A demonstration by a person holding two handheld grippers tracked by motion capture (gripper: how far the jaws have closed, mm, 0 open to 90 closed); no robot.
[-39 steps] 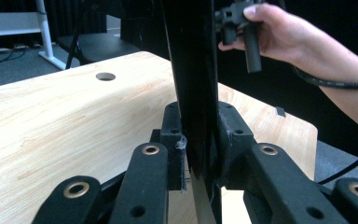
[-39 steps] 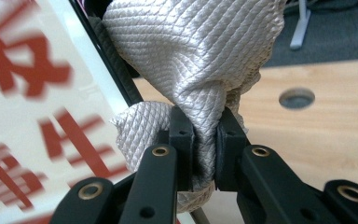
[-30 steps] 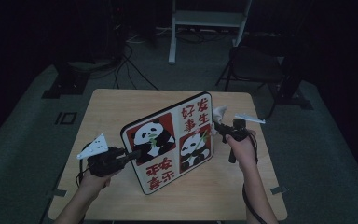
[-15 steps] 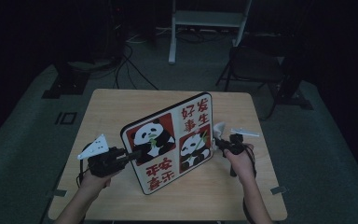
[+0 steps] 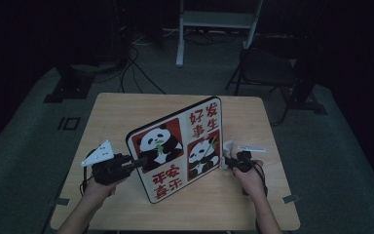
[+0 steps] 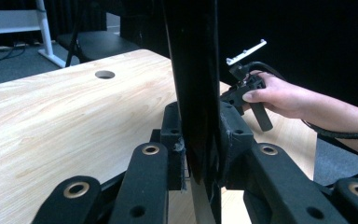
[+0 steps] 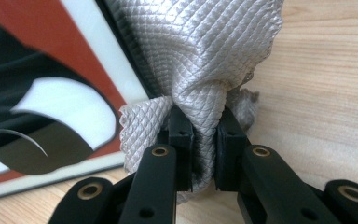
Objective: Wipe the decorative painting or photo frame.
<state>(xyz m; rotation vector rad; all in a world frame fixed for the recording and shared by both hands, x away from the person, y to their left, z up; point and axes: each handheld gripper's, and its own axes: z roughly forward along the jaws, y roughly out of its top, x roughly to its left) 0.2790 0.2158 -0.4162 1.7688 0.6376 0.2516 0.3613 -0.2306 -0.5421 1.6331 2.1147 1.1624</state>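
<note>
Holding the board [image 5: 177, 148] upright in your left gripper [image 5: 135, 162], your right gripper [image 5: 225, 162] pinches the cloth [image 7: 200, 60] at its edge; wiping apparently remains.

We see a glossy panda board [image 5: 177, 152], a grey quilted-texture cloth [image 7: 200, 56], and a matt pale-wood table [image 5: 126, 109].

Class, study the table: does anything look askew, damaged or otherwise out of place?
The panda board is not lying flat: it stands tilted on its lower edge, clamped at its left edge by the left gripper. The right gripper pinches a bunched grey cloth at its right edge. Nothing looks damaged or spilled.
</note>
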